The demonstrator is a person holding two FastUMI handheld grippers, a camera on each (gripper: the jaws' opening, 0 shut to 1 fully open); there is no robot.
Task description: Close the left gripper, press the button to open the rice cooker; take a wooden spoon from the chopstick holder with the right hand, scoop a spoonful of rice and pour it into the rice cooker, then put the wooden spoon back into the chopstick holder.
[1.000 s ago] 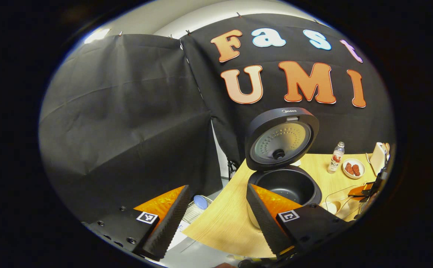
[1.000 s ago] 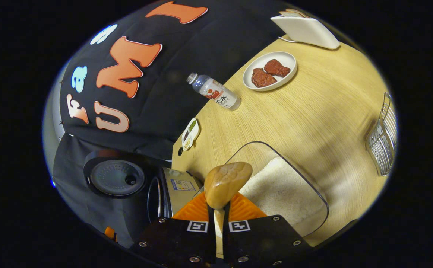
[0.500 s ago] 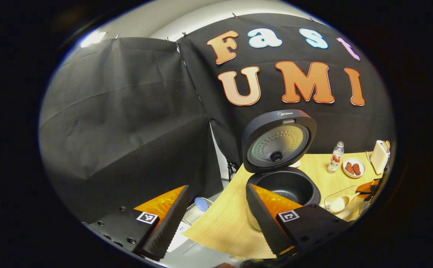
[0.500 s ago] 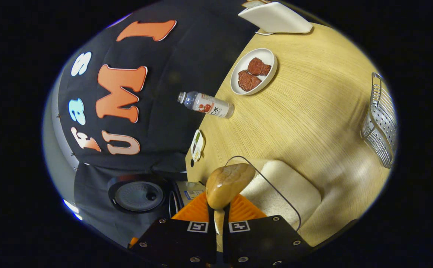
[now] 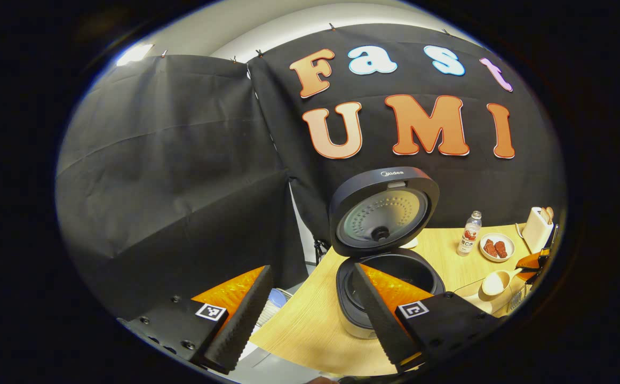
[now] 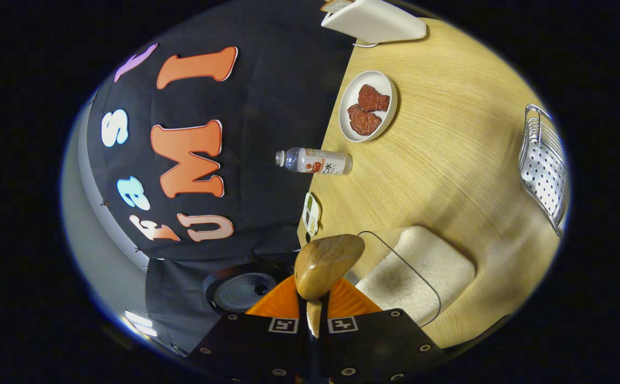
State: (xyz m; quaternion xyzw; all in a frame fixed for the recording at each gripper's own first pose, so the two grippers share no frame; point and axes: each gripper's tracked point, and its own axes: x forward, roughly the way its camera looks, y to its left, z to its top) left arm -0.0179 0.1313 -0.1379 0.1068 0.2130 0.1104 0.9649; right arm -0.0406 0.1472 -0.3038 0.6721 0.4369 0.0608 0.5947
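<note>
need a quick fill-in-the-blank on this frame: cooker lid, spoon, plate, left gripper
The rice cooker lid stands ____.
The right hand-held gripper is shut on the wooden ____.
The plate holds ____ reddish pieces.
The left hand-held gripper has its fingers ____.

Missing words: open; spoon; two; apart

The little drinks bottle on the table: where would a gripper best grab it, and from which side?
Probably around the bottle's straight middle, below the narrower neck, where the sides run parallel. It stands upright on the table, so come in level from the open tabletop at the front; the booth's wall is close behind it, and the plate sits alongside.
</note>
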